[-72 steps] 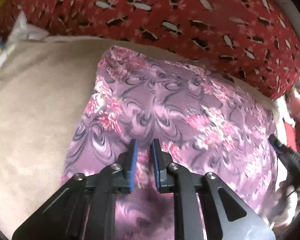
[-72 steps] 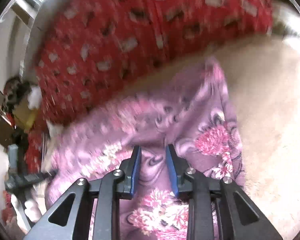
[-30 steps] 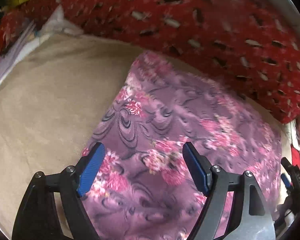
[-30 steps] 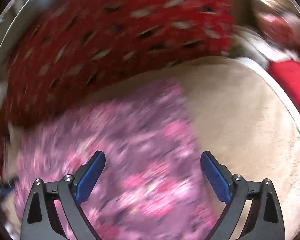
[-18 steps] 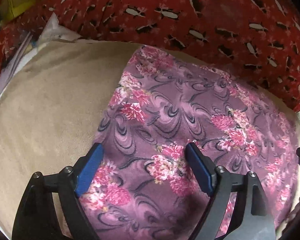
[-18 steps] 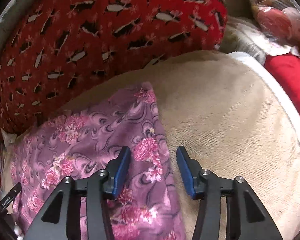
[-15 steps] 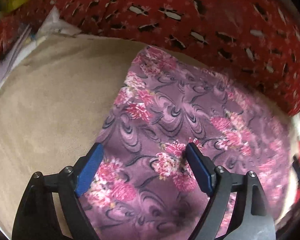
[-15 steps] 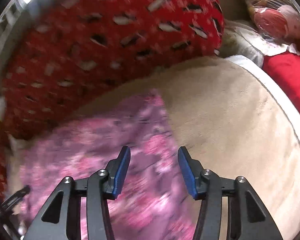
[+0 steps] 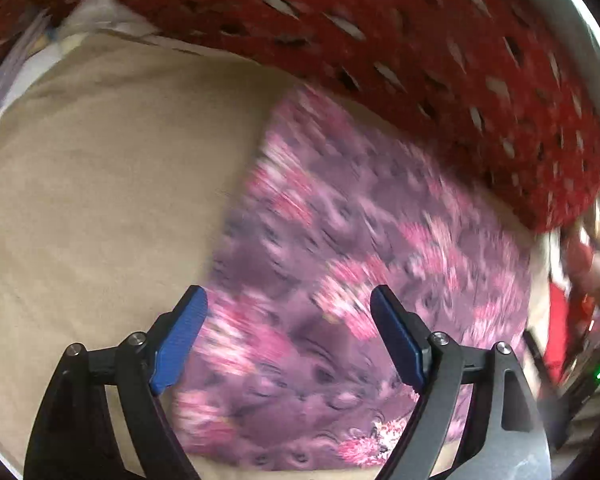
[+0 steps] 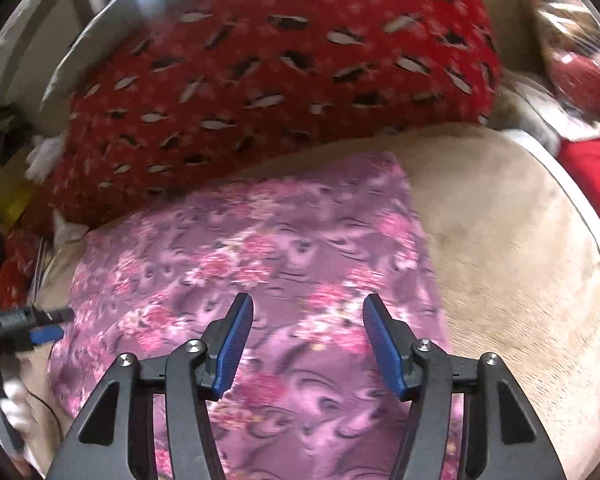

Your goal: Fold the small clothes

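Observation:
A purple garment with pink flowers (image 9: 352,264) lies flat, folded to a rough rectangle, on a beige blanket (image 9: 100,184). It also shows in the right wrist view (image 10: 260,264). My left gripper (image 9: 288,336) is open and empty, held above the garment's near left part. My right gripper (image 10: 308,340) is open and empty, above the garment's near right part. The left gripper's tip (image 10: 40,328) shows at the left edge of the right wrist view. Both views are blurred by motion.
A large red patterned cushion (image 9: 420,40) lies along the far edge of the blanket, also in the right wrist view (image 10: 268,60). Red cloth and a bagged item (image 10: 580,80) sit at the far right. Beige blanket (image 10: 520,260) lies beside the garment.
Both grippers let go of the garment and opened. The right gripper narrowed, then opened wider again. Both have pulled back a little, so more of the garment shows.

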A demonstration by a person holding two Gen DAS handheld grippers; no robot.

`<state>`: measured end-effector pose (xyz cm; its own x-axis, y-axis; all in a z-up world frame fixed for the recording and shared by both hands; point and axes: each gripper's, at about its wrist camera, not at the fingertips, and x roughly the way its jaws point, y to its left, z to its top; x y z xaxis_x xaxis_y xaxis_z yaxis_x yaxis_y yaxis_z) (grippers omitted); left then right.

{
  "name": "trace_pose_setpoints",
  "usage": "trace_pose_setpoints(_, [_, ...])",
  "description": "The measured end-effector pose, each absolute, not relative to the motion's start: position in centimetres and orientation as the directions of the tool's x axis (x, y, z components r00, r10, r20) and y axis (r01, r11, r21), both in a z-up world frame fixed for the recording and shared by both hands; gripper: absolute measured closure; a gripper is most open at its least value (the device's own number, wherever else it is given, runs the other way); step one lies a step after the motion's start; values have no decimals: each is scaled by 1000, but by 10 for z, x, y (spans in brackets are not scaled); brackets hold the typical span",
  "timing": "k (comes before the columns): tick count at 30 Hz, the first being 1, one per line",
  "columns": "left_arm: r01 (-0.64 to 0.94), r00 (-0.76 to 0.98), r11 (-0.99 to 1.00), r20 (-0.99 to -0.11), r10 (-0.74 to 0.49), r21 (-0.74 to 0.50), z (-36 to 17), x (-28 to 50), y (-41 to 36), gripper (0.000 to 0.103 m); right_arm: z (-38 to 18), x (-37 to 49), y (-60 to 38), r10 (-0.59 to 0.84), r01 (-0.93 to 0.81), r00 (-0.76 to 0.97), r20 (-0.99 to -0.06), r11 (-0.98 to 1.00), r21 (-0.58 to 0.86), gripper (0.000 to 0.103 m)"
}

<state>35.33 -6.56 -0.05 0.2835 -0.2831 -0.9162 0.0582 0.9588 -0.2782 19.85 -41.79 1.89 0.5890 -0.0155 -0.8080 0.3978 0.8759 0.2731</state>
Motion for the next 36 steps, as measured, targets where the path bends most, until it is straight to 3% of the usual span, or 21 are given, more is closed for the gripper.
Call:
trace_pose_setpoints(3, [1,259,958,-925,-277,-286,1,370,-45,18,10,215,-409,-24,354,587,-809,906,231,42])
trace_pose_setpoints(6, [-37,174,952,-940,-293,-304,-16,378,-38,18,-13,228,-400,-59,309,558,-828,940,142,25])
trace_pose_setpoints(10, [-34,56,929,-928,-367,-370,-48,377,-53,18,-17,228,-387,-117,299,578,-808,951,76,20])
trace_pose_setpoints(14, [48,83,943,-939,-333,-330,-45,371,-73,16,-9,228,-394,-89,324,570,-817,938,124,21])
trace_pose_setpoints(19, [114,64,947,-949,-308,-299,-46,371,-90,14,16,241,-387,36,303,651,-758,903,304,21])
trace_pose_setpoints(22, [109,50,946,-949,-312,-305,-46,371,-98,14,-11,261,-359,-5,285,556,-831,940,185,18])
trace_pose_setpoints(25, [108,28,940,-944,-330,-325,-44,368,-104,15,-11,265,-341,-119,292,546,-829,955,55,15])
trace_pose_setpoints(26, [113,22,936,-941,-337,-333,-42,367,-105,15,-5,266,-340,-127,313,534,-836,948,56,18])
trace_pose_setpoints(29, [105,7,926,-930,-366,-364,-40,366,-101,15,24,253,-348,-4,318,648,-762,910,266,28])
trace_pose_setpoints(31, [72,4,921,-923,-385,-384,-43,370,-96,15,30,251,-347,37,292,674,-738,904,313,42])
trace_pose_setpoints(32, [54,3,918,-919,-395,-394,-45,370,-94,15,24,254,-345,69,267,658,-750,909,319,55])
trace_pose_setpoints(33, [35,9,913,-914,-407,-406,-46,370,-92,15,9,260,-344,100,259,610,-786,912,317,59])
trace_pose_setpoints(34, [28,13,910,-911,-413,-413,-45,369,-89,15,-7,263,-345,116,268,563,-819,911,313,58])
trace_pose_setpoints(36, [18,19,904,-904,-428,-428,-43,367,-89,16,-16,251,-344,107,223,641,-760,921,318,58])
